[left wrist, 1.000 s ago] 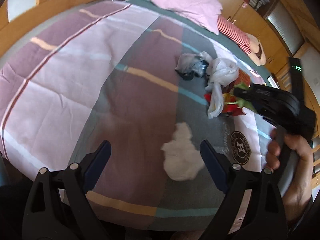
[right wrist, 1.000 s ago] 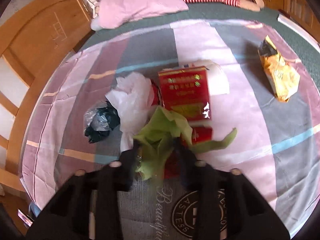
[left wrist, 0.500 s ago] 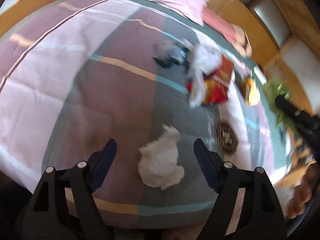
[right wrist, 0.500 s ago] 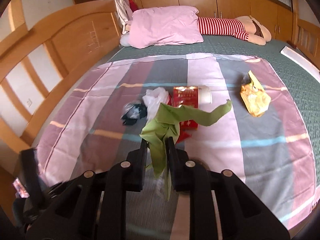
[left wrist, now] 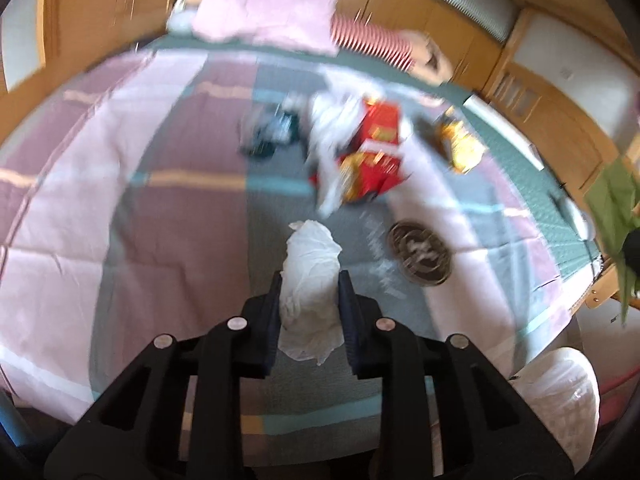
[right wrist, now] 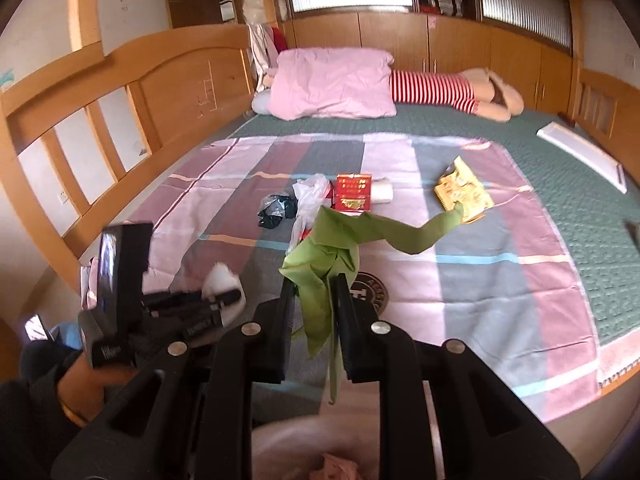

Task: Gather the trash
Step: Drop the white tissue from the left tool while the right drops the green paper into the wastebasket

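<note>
Pinching a white tissue wad (left wrist: pixel 310 280), the left tool (left wrist: pixel 309 286); right tool (right wrist: pixel 313 292) clamps green wrapper (right wrist: pixel 326 256).

2 pillows (right wrist: pixel 332 82), 1 yellow wrapper (right wrist: pixel 462 192)

Bed (right wrist: pixel 560 168), striped sheet (right wrist: pixel 500 280), wrappers (right wrist: pixel 460 194), pink pillow (right wrist: pixel 332 82)

Round emblem (right wrist: pixel 370 290) on bedsheet (right wrist: pixel 480 280): lettering too blurred; nothing legible.
</note>
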A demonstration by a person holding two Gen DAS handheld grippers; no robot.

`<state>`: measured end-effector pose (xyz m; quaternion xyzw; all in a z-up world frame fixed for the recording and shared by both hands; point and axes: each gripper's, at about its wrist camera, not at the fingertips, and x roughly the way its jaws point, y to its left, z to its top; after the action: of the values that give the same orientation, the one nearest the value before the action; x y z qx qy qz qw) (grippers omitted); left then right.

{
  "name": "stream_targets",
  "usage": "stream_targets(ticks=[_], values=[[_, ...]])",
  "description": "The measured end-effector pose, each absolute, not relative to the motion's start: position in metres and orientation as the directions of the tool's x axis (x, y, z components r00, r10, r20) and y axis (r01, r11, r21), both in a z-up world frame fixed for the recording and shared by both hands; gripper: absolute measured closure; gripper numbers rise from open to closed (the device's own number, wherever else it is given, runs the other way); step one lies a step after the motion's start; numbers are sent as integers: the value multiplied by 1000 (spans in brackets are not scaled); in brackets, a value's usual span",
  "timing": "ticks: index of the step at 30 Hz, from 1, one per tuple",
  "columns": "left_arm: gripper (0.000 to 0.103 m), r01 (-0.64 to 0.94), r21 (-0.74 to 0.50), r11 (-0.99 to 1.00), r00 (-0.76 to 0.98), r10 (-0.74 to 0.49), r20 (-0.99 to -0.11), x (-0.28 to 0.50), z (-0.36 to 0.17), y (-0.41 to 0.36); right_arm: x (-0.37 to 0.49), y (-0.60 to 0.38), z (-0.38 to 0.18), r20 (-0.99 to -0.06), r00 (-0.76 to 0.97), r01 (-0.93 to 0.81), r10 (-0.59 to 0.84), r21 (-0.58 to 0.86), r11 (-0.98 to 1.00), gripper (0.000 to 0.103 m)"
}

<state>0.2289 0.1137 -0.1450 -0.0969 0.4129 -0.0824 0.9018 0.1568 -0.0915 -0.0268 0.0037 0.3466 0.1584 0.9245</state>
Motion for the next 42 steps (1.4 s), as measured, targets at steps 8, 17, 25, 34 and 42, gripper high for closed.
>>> stream_targets(ticks=[8, 17, 25, 34, 42], values=[[76, 143, -194, 971, 749, -234, -620, 152, -88, 86, 107, -128, -9, -610, 737, -265, 291, 135, 955, 82], [76, 286, -121, 951, 788, -305, -535, 89, -46, 45, 53, -150, -29, -676, 681, -270, 283, 127, 954, 82], [76, 305, -171, 937, 763, -348, -544, 74, -47, 46, 28, -150, -70, -778, 564, -289, 275, 126, 949, 82], [76, 313, -202, 928, 731, -371, -573, 74, -58, 45, 15, -149, -72, -820, 506, -367, 267, 76, 927, 54], [76, 439, -173, 882, 666, -449, -596, 64, -67, 20, 16, -199, -14, -669, 708, -203, 228, 117, 972, 52]])
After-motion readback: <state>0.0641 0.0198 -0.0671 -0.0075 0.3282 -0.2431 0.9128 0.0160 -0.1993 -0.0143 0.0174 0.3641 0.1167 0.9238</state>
